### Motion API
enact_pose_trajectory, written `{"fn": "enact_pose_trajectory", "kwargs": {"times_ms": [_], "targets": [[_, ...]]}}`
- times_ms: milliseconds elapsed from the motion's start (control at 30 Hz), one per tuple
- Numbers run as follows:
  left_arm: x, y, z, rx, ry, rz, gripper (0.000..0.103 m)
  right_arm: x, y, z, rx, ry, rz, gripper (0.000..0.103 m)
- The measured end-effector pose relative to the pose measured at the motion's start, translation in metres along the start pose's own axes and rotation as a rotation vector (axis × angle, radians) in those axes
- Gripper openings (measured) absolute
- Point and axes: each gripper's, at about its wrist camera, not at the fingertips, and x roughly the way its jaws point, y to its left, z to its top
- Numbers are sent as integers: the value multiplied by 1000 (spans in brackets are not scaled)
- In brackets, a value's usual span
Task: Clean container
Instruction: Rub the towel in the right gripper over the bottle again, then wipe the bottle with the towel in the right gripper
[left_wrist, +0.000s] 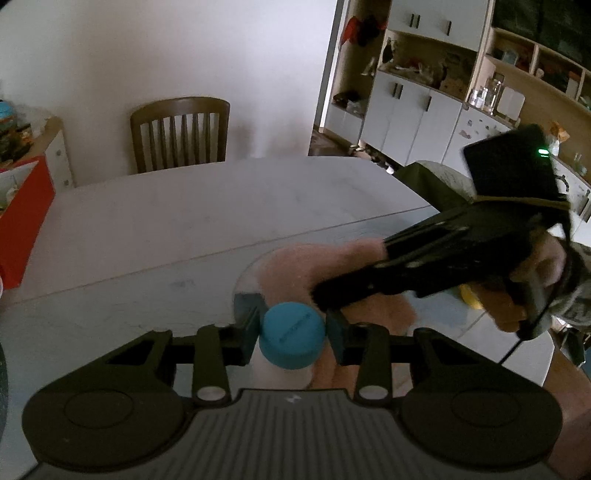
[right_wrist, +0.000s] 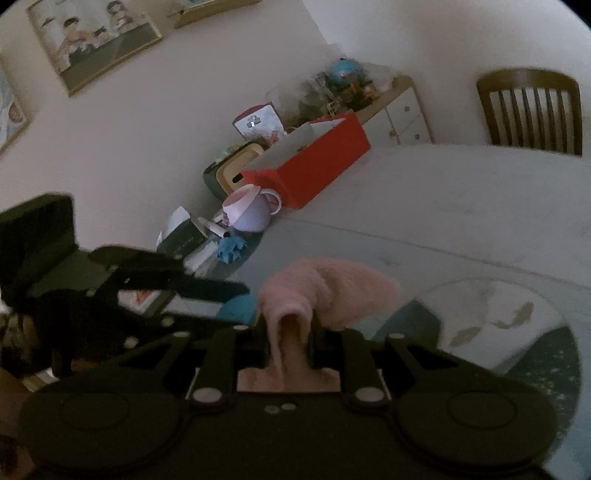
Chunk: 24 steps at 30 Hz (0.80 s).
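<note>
Left tongs (left_wrist: 292, 334) clamping white container (left_wrist: 280, 373) just below its blue cap (left_wrist: 291, 339), low centre of left view. Right tongs (right_wrist: 290, 334) pinching pink cloth (right_wrist: 328, 295), cloth bunching above fingers, lower centre of right view, just beside cap. Both hovering over pale worktop (left_wrist: 184, 221). Red box (right_wrist: 314, 162) and lilac cup (right_wrist: 251, 210) sitting mid-frame in right view.

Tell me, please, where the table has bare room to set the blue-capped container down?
The table is bare from the wooden chair toward the pink cloth. It is crowded by the wall: red box, lilac mug, small clutter.
</note>
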Motion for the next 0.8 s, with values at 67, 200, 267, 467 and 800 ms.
{"fn": "enact_pose_trajectory", "kwargs": {"times_ms": [67, 200, 267, 467, 800], "targets": [[0, 0, -1, -7, -1, -2, 38, 8, -9, 1, 41, 8, 18, 16], [-1, 0, -2, -14, -4, -4, 38, 21, -24, 0, 99, 27, 32, 16], [-1, 0, -2, -18, -4, -5, 38, 27, -29, -2, 114, 42, 28, 16], [-1, 3, -3, -33, -5, -11, 39, 51, -39, -13, 139, 119, 6, 16], [-3, 4, -4, -38, -5, -14, 39, 77, -45, -45, 129, 245, -82, 16]]}}
